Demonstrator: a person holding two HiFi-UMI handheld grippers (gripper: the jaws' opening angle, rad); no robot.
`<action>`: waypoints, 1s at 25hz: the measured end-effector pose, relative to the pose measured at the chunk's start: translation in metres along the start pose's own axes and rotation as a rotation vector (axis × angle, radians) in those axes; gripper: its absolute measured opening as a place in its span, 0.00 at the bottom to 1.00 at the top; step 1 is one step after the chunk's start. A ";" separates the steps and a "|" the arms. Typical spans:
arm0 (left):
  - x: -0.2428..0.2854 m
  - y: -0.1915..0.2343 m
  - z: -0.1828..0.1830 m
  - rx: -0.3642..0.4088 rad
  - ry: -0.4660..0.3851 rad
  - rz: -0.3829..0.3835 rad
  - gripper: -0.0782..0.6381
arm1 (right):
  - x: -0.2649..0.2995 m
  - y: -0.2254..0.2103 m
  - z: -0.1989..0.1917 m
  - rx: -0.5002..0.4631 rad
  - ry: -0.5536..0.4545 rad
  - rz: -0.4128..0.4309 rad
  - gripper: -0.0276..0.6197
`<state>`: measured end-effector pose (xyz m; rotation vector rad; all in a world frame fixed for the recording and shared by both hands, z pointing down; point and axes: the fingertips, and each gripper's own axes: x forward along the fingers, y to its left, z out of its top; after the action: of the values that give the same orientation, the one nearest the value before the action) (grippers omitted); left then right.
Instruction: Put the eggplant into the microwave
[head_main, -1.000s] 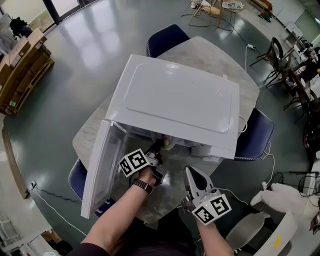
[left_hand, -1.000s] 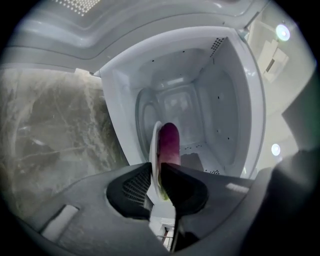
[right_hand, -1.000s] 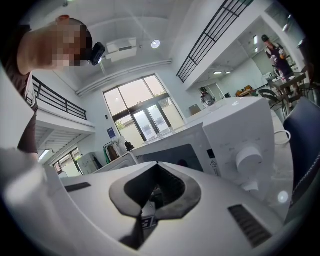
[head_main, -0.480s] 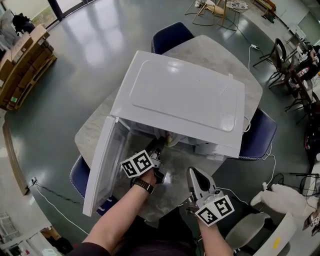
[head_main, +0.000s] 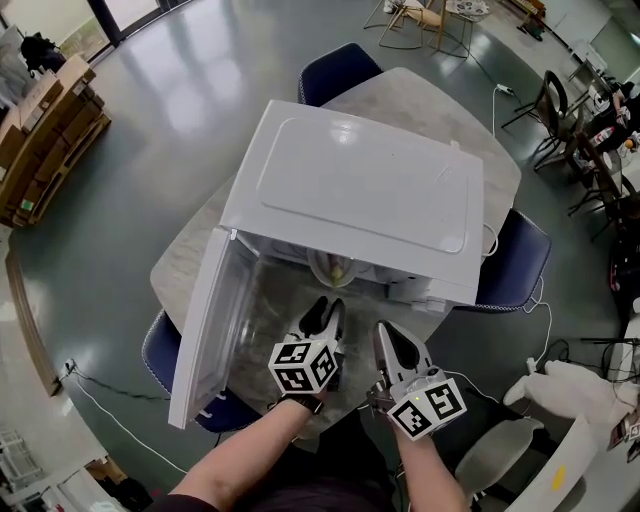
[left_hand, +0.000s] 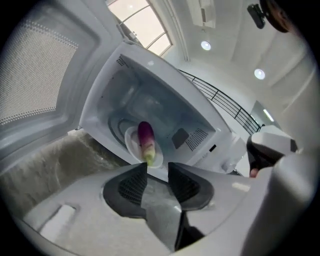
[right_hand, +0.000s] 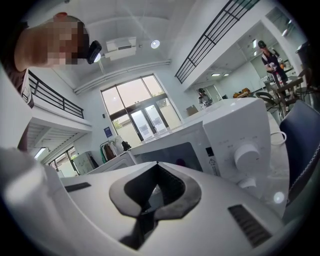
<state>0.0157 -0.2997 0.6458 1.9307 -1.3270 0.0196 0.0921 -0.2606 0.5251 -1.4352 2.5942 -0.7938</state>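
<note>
The white microwave (head_main: 360, 190) stands on the table with its door (head_main: 205, 330) swung open to the left. Inside, the purple eggplant (left_hand: 145, 141) lies on a white plate (left_hand: 131, 145), green stem toward me; the head view shows only a bit of the eggplant (head_main: 338, 270) under the microwave's top edge. My left gripper (head_main: 327, 311) is just outside the cavity, in front of the eggplant. Its jaws have just opened and nothing is between them (left_hand: 157, 170). Beside it, in front of the control panel (right_hand: 235, 130), my right gripper (head_main: 384, 333) has its tips together and holds nothing.
The marble table (head_main: 185, 265) has blue chairs at the far side (head_main: 335, 70), at the right (head_main: 515, 265) and at the near left (head_main: 160, 350). The open door stands close to the left of my left gripper. A cable (head_main: 487, 250) hangs at the microwave's right.
My left gripper has let go of the eggplant, drawn back out of the microwave toward me and rolled. The eggplant stays on the plate inside. The right gripper has kept still.
</note>
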 end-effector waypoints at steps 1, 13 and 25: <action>0.001 -0.003 -0.003 0.020 0.006 -0.003 0.29 | 0.001 0.000 -0.001 -0.003 0.002 -0.002 0.05; 0.035 0.003 -0.019 0.170 0.053 0.023 0.12 | 0.006 -0.012 -0.006 -0.005 0.023 -0.008 0.05; 0.066 0.034 0.003 0.180 0.046 0.102 0.12 | 0.013 -0.019 -0.009 0.010 0.038 0.008 0.05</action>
<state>0.0168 -0.3584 0.6911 1.9963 -1.4330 0.2400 0.0968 -0.2760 0.5441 -1.4195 2.6186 -0.8401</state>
